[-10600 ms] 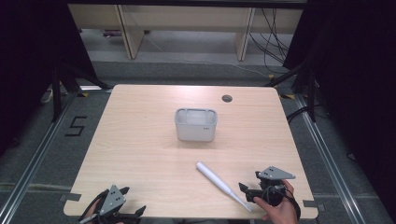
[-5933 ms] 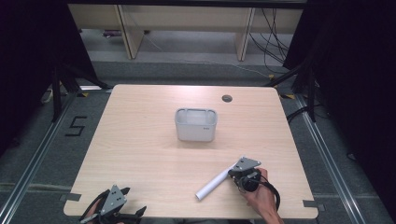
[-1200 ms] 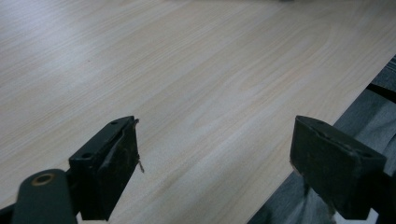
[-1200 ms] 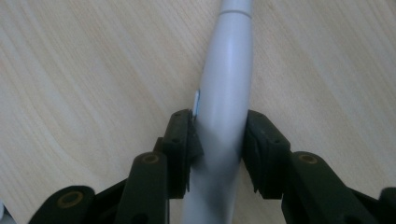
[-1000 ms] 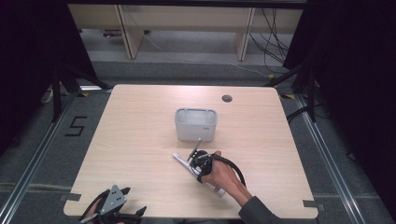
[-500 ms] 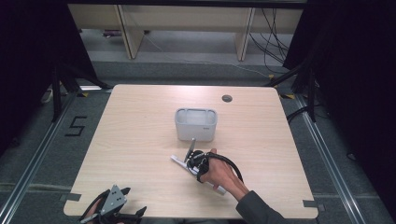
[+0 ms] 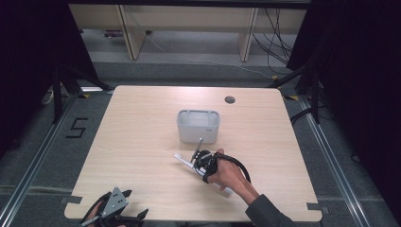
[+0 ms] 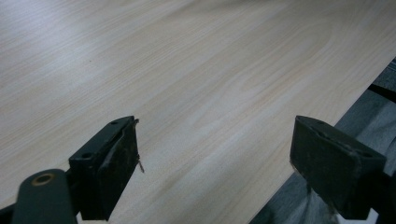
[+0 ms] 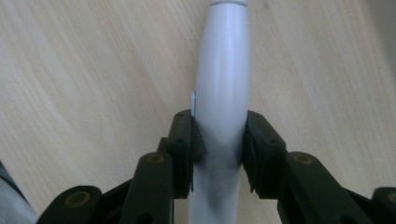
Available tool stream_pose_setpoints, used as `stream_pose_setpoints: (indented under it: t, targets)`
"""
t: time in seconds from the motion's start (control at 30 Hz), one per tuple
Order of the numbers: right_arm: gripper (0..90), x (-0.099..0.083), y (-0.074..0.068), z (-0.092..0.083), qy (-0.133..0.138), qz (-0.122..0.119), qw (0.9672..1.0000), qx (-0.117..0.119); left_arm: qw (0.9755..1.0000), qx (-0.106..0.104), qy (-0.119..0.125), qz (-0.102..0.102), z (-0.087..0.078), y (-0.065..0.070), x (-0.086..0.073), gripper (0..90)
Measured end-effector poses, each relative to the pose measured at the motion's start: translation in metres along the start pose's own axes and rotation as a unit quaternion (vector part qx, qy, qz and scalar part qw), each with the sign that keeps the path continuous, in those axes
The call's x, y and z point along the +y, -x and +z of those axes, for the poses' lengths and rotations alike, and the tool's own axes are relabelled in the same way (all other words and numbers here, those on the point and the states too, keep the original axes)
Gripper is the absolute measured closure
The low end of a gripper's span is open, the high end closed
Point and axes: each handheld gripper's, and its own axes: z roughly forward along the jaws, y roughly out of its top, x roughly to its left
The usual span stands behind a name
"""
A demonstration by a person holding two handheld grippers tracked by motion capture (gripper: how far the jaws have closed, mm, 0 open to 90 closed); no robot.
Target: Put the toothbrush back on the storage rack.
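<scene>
The counter [image 7: 142, 142] carries a grey bin [image 7: 198, 125] near its centre. Just off the bin's 6 o'clock, the right claw [image 9: 219, 140] clamps a long white tube [image 9: 222, 93] around its middle, jaws pressed to both sides; in the high view the tube [image 7: 182, 159] slants from 10 to 4 o'clock under the hand [image 7: 224, 172]. The left claw [image 8: 215, 154] rests at the counter's 7 o'clock corner, jaws wide, holding nothing. The step in hand looks like carrying the tube to the bin. The next move likely calls for lifting it over the near rim, tipping it end-down, then releasing.
</scene>
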Motion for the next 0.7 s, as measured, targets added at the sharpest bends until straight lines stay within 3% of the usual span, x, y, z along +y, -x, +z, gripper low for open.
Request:
stream_pose_setpoints:
  t: [0.17, 0.2, 0.23, 0.3, 0.33, 0.4, 0.43, 0.53, 0.57, 0.63, 0.67, 0.7]
  targets:
    - [66.5, -0.004, 0.002, -0.012, 0.023, 0.000, 0.9997, 0.004, 1.0000, 0.000, -0.001, 0.000, 0.000, 0.000, 0.000, 14.7]
    - [66.5, -0.006, 0.003, -0.019, 0.044, 0.004, 0.9990, 0.003, 1.0000, 0.000, -0.001, 0.000, 0.000, 0.000, 0.000, 14.7]
    - [66.5, -0.006, 0.003, -0.019, 0.044, 0.004, 0.9990, 0.003, 1.0000, 0.000, -0.001, 0.000, 0.000, 0.000, 0.000, 14.8]
    - [66.5, -0.009, 0.006, -0.027, 0.070, 0.006, 0.9975, 0.004, 1.0000, 0.004, -0.003, 0.002, 0.000, -0.001, 0.000, 14.7]
    - [66.5, -0.013, 0.008, -0.034, 0.099, 0.017, 0.9949, 0.003, 1.0000, 0.001, 0.003, -0.005, 0.001, 0.001, 0.000, 14.8]
    - [66.5, -0.014, 0.010, -0.037, 0.109, 0.015, 0.9939, 0.006, 1.0000, 0.000, 0.004, -0.007, 0.001, 0.001, 0.000, 14.7]
    - [66.5, -0.016, 0.011, -0.040, 0.123, 0.017, 0.9923, 0.005, 1.0000, 0.003, -0.003, 0.002, 0.000, -0.001, 0.000, 14.7]
    - [66.5, -0.021, 0.016, -0.048, 0.171, 0.028, 0.9848, 0.009, 1.0000, 0.003, -0.003, -0.001, 0.000, -0.001, 0.000, 14.8]
    - [66.5, -0.021, 0.016, -0.048, 0.171, 0.028, 0.9848, 0.009, 1.0000, 0.003, -0.003, -0.001, 0.000, -0.001, 0.000, 14.8]
    - [66.5, -0.023, 0.018, -0.053, 0.203, 0.033, 0.9786, 0.008, 0.9999, 0.000, 0.007, -0.009, 0.001, 0.000, -0.001, 14.8]
    - [66.5, -0.024, 0.018, -0.056, 0.224, 0.047, 0.9735, 0.008, 0.9999, 0.000, 0.007, -0.008, 0.001, 0.000, -0.001, 14.8]
    - [66.5, -0.024, 0.018, -0.056, 0.224, 0.047, 0.9735, 0.008, 0.9999, 0.000, 0.007, -0.008, 0.001, 0.000, -0.001, 14.8]
